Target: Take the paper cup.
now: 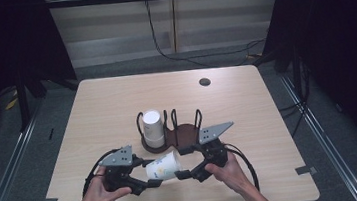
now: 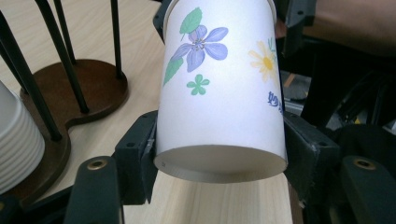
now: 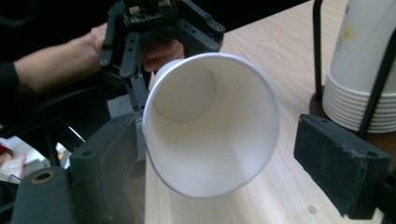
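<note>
Two black tongs (image 1: 143,177) (image 1: 185,163) flank one smooth, tapered paper cup (image 1: 163,165).

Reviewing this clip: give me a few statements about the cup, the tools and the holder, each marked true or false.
1. The left tool grips the flowered cup at its base end. True.
2. The right tool is clamped on the cup's rim. False: one pad is beside the rim, the other stands clear of it.
3. The cup lies on its side between the tools. True.
4. The holder is empty. False: a stack of cups sits in one side.
5. The cup is plain white outside. False: it has printed flowers.
</note>
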`<action>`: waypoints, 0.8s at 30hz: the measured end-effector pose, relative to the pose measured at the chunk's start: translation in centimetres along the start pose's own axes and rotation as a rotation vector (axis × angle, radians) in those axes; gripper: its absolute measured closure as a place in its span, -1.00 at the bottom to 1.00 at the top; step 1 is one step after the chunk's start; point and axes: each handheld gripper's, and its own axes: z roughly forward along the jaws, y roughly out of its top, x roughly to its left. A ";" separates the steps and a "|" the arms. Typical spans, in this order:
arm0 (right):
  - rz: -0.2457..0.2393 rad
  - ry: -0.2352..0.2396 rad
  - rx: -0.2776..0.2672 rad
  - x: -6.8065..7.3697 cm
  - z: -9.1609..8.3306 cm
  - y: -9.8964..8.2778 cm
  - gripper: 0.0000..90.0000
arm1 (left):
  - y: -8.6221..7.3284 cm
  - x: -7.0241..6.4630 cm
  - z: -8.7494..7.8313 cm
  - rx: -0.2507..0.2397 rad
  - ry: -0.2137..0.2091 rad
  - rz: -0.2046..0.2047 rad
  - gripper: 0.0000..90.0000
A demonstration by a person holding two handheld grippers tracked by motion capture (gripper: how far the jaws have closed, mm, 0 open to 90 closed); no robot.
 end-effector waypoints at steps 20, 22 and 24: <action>0.016 0.054 -0.007 0.0 0.7 0.2 -0.64 | 0.1 -0.2 0.4 0.002 -0.015 0.009 -0.21; 0.021 0.062 -0.004 -0.1 0.8 0.1 -0.63 | 0.0 -0.2 0.4 -0.006 -0.015 0.006 -0.21; 0.027 0.065 -0.003 -0.2 1.0 0.0 -0.66 | 0.0 -0.2 0.4 -0.003 -0.015 0.008 -0.21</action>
